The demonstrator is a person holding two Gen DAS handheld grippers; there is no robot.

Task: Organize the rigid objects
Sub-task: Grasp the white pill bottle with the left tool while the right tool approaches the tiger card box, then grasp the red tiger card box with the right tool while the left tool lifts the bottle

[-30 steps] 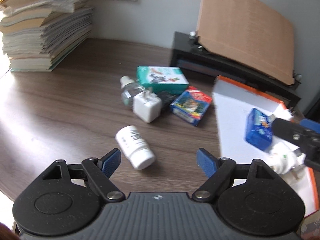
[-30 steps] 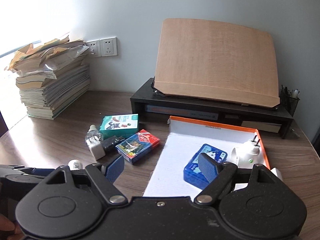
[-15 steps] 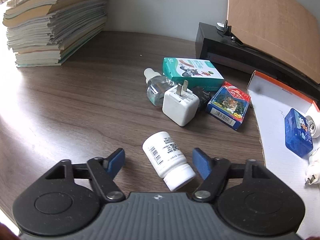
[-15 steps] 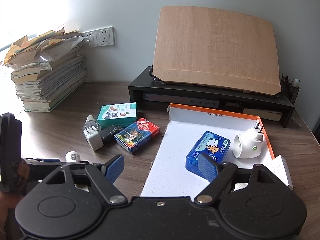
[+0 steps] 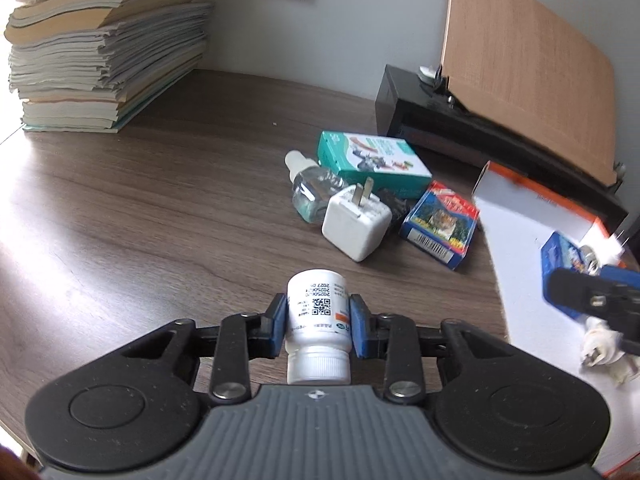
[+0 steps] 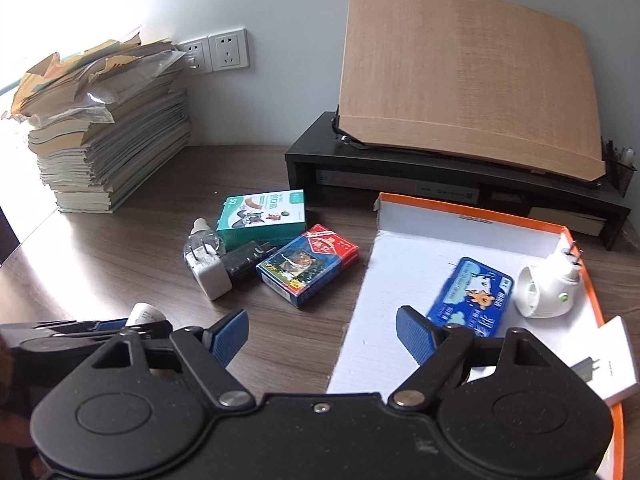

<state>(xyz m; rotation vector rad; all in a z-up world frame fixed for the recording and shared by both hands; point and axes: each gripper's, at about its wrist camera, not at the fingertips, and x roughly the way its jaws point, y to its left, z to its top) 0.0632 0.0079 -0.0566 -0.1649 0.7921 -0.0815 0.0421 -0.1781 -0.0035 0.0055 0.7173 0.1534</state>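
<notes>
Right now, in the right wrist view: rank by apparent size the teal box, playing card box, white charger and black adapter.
1. teal box and playing card box: look alike in size, so unranked.
2. white charger and black adapter: also close; the charger partly covers the adapter, so unsure.

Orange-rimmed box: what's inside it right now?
The orange-rimmed box holds a blue tin, a white plug-in device and a white booklet. The right gripper hides its near corner.

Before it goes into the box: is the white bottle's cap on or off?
On. The white bottle, held in the left gripper, has its ribbed cap seated.
</notes>
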